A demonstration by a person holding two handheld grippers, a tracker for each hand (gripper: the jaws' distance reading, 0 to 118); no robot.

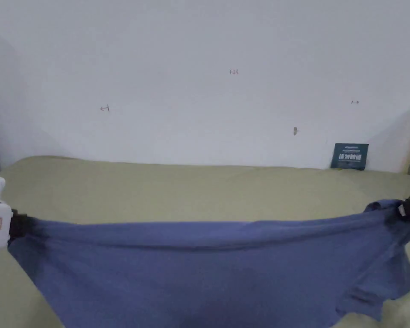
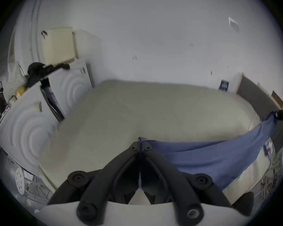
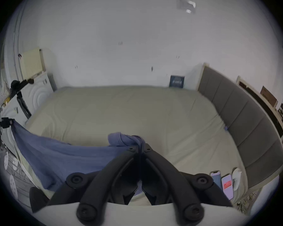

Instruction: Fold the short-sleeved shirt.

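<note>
Shirt: the blue shirt (image 1: 208,273) is soft, matte knit cloth, stretched wide and hanging above the bed (image 1: 191,188); its top edge sags in a shallow curve between the two grippers, and the body drapes down in loose folds.
Shirt, hidden parts: in the head view the lower hem runs off the bottom of the picture, so its full shape cannot be made out; a sleeve-like flap hangs at the end nearest the right gripper.
Left gripper: the left gripper (image 2: 140,145) has black, smooth plastic jaws, pressed together on a pinch of the shirt's edge, with a little tip of cloth poking out past the jaw tips.
Right gripper: the right gripper (image 3: 140,148) has its jaws clamped together on the shirt's other end, where a thick bunched roll of cloth (image 3: 121,138) sits just beside the tips.
Bed: covered in a pale green, lightly creased sheet, with rounded edges.
Wall: the wall (image 1: 200,64) behind the bed is plain white with a few small marks; a small dark card (image 1: 349,156) leans against it on the bed's far edge.
Right gripper view adds: a grey padded headboard (image 3: 245,115) along one side of the bed, and phones (image 3: 227,185) lying on the sheet near it.
Left gripper view adds: white panels with ring-shaped relief (image 2: 28,126) beside the bed, blurred.
</note>
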